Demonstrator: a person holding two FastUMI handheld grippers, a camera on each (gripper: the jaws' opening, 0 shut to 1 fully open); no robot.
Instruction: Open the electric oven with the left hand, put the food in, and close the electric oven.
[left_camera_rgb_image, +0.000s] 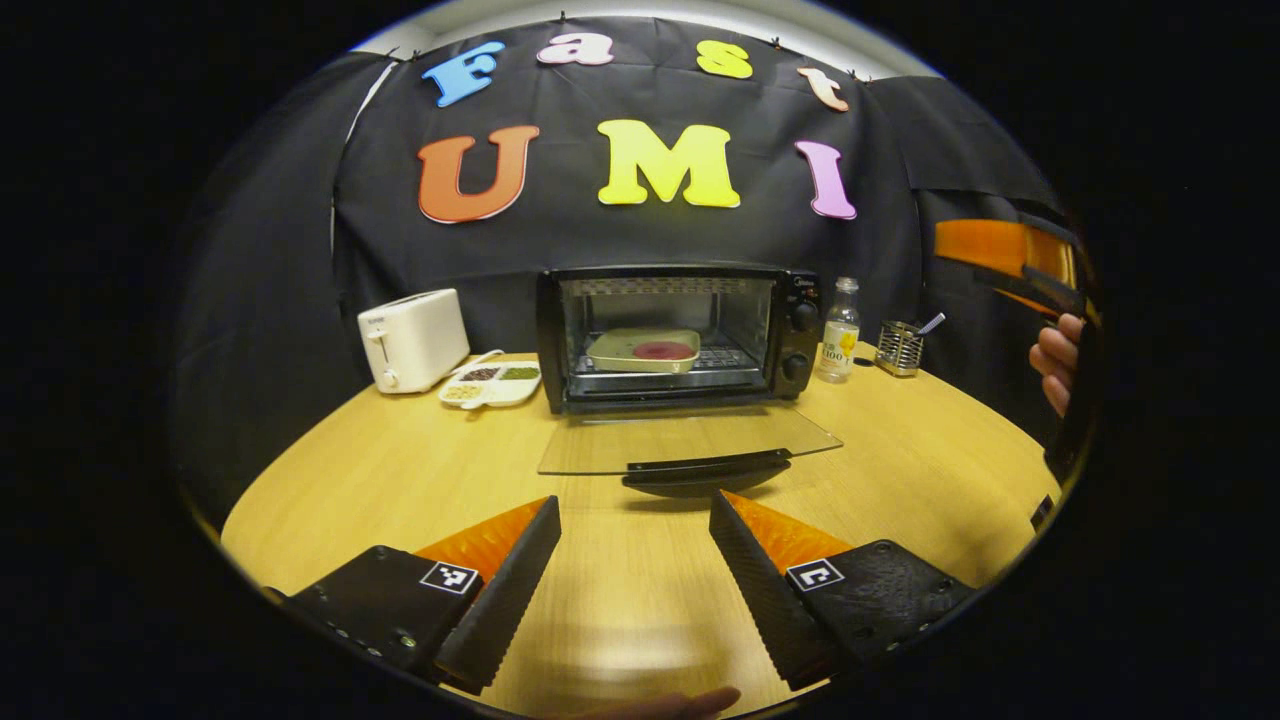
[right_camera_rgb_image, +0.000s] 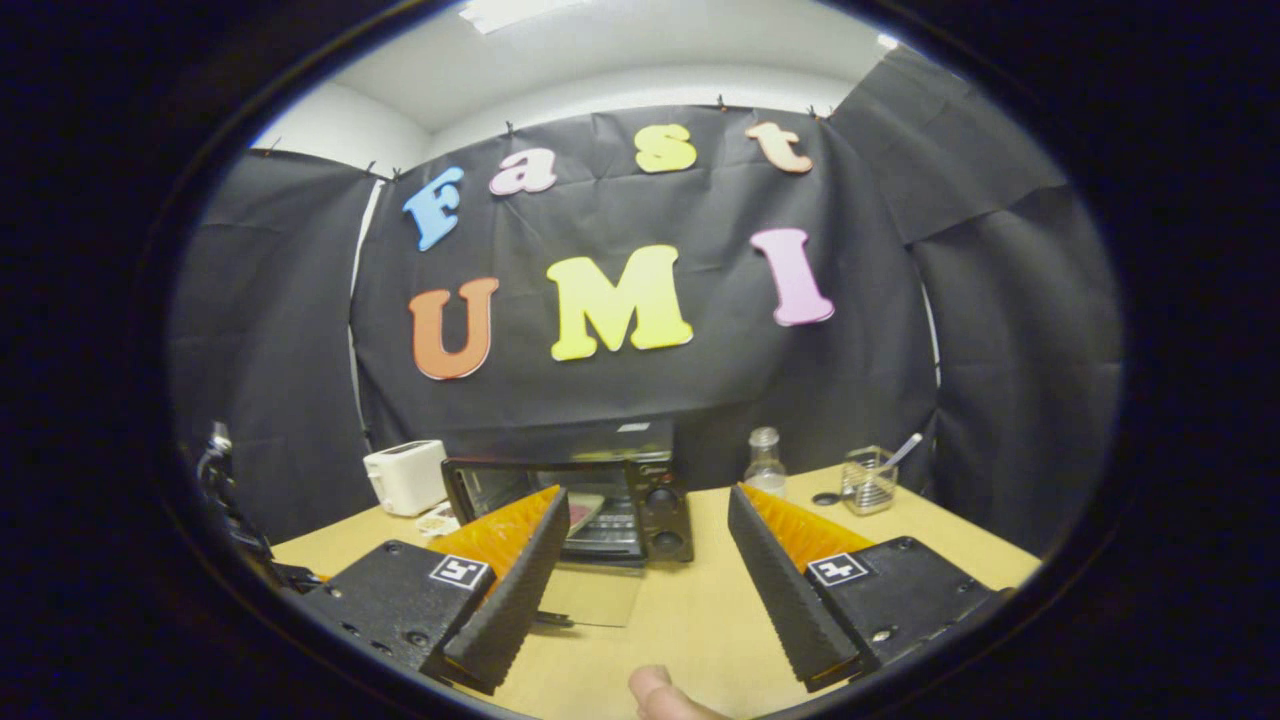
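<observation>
Now the food is in: a cream tray (left_camera_rgb_image: 643, 351) with a red round on it sits on the rack inside the electric oven (left_camera_rgb_image: 680, 335), and the glass door (left_camera_rgb_image: 688, 442) lies folded flat toward the viewer, its dark handle (left_camera_rgb_image: 706, 470) at the front edge. What remains, by my reading, is the closing.

The left tool (left_camera_rgb_image: 635, 535) hangs over the tabletop (left_camera_rgb_image: 400, 480) in front of the oven, short of the handle, fingers spread wide with nothing between them. The right tool (right_camera_rgb_image: 648, 535) is likewise spread and empty, held back from the oven and higher.

To close it well, slide the left tool forward and low so one finger passes under the handle, then lift in an arc about the hinge at the oven's base rather than pushing straight in; a straight shove could skid the oven toward the bottle (left_camera_rgb_image: 840, 343) just beside its knobs. Ease off near vertical so the glass meets the frame softly.
</observation>
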